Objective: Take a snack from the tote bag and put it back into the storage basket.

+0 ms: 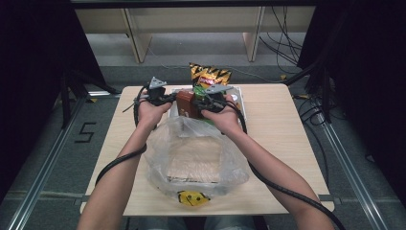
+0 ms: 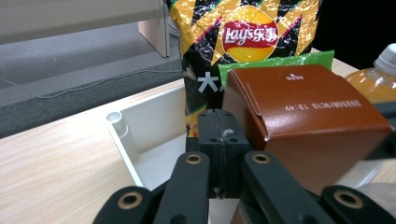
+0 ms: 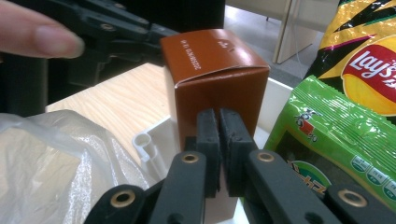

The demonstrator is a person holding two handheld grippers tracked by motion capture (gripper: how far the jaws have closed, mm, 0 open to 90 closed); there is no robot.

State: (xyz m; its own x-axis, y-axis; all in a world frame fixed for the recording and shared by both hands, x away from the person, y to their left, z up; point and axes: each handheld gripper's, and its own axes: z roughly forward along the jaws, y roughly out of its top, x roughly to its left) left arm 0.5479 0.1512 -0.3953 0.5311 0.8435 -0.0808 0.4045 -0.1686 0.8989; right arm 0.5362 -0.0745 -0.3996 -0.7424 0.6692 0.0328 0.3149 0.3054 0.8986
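Standing in the white tray [image 2: 128,140] at the desk's far side, the brown box [image 2: 303,116] looks light, stiff, crushable; flat sides suit gripping. Both grippers, left [image 2: 219,128] and right [image 3: 218,135], sit closed beside it, empty.
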